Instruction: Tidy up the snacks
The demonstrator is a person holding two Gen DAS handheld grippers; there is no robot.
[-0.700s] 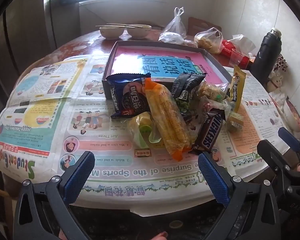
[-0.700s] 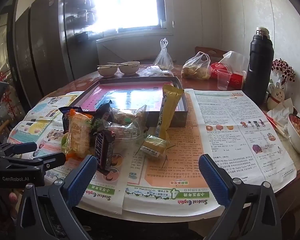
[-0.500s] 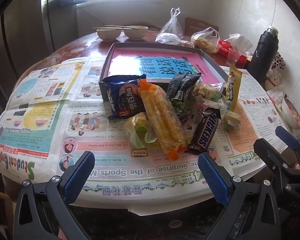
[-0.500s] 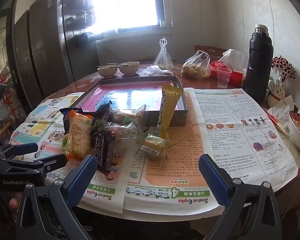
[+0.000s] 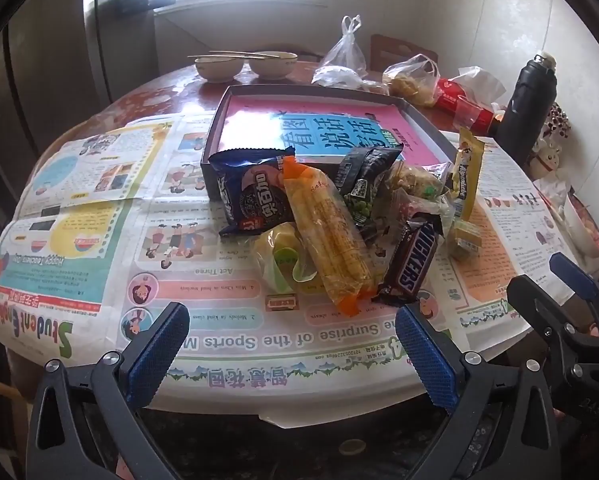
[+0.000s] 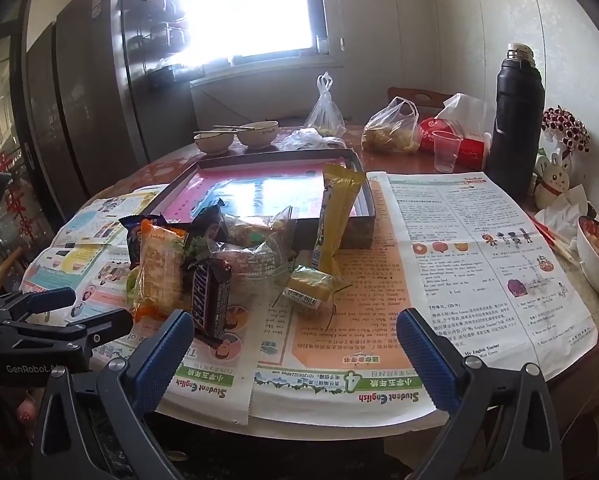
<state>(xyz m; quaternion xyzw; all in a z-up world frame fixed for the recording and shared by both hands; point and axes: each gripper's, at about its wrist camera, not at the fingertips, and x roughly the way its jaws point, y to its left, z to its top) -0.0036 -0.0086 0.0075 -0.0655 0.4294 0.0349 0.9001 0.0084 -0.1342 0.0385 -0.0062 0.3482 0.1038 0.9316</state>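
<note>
**Snack pile waiting, nothing picked up yet**

Left wrist view: the left gripper (image 5: 287, 354) hung spread wide and empty at 6 o'clock, off the table edge. The snacks sat heaped dead centre on the newspaper (image 5: 219, 332). The orange packet (image 5: 325, 236) lay on top of the heap, with the Snickers bar (image 5: 413, 262) at its 3 o'clock and the blue biscuit bag (image 5: 251, 196) at its 10. The shallow box (image 5: 215, 136) sat at 12 o'clock, touching the pile's far side and looking empty of snacks. I'd have gone for the orange packet first since it was topmost, pinching across its narrow width so the crinkly film didn't slip.

Right wrist view: the right gripper (image 6: 293, 354) was spread wide too, holding nothing, at 6 o'clock. The pile sat at 9 to 10 o'clock here. The small yellow-green packet (image 6: 309, 288) lay loose just above centre, apart from the rest, so it looked the easy right-side grab. The tall yellow packet (image 6: 335, 216) leaned on the box rim at 12 and seemed likely to topple if bumped, so approach low.
</note>
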